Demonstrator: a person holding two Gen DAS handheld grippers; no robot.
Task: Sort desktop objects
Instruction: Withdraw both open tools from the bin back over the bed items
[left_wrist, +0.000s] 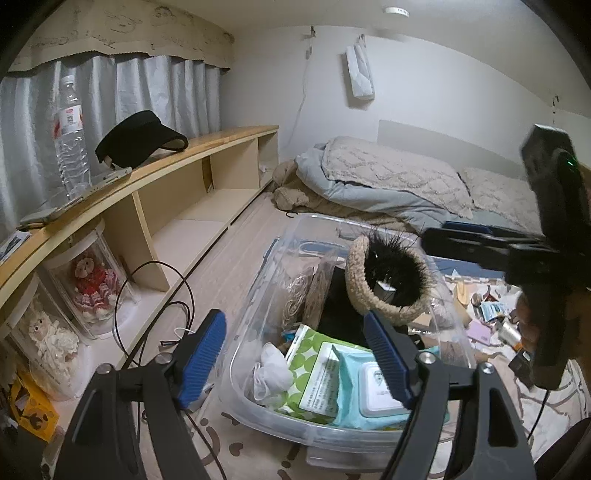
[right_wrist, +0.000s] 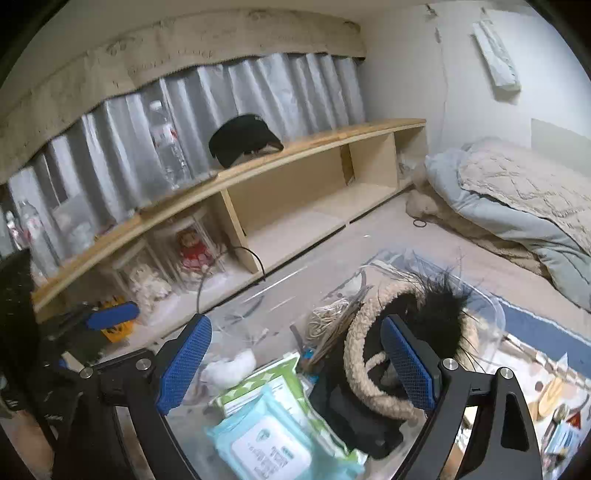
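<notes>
A clear plastic bin (left_wrist: 258, 291) stands on the floor. It holds a beige woolly bag with black fur trim (left_wrist: 388, 280), a blue wet-wipes pack (left_wrist: 373, 387), a green dotted pack (left_wrist: 310, 354) and white cloth (left_wrist: 269, 373). My left gripper (left_wrist: 295, 362) is open and empty above the bin's near left corner. My right gripper (right_wrist: 295, 365) is open and empty over the bin, with the woolly bag (right_wrist: 369, 347) beside its right finger. The wipes pack (right_wrist: 266, 439) lies below it. The right gripper also shows in the left wrist view (left_wrist: 476, 243).
A long wooden shelf (left_wrist: 155, 173) runs along the left, with a black visor (left_wrist: 140, 136) and a water bottle (left_wrist: 70, 136) on top and dolls in clear cases (left_wrist: 92, 284) below. Black cables (left_wrist: 162, 295) lie nearby. A bed (left_wrist: 406, 184) is behind. Small clutter (left_wrist: 491, 317) lies right.
</notes>
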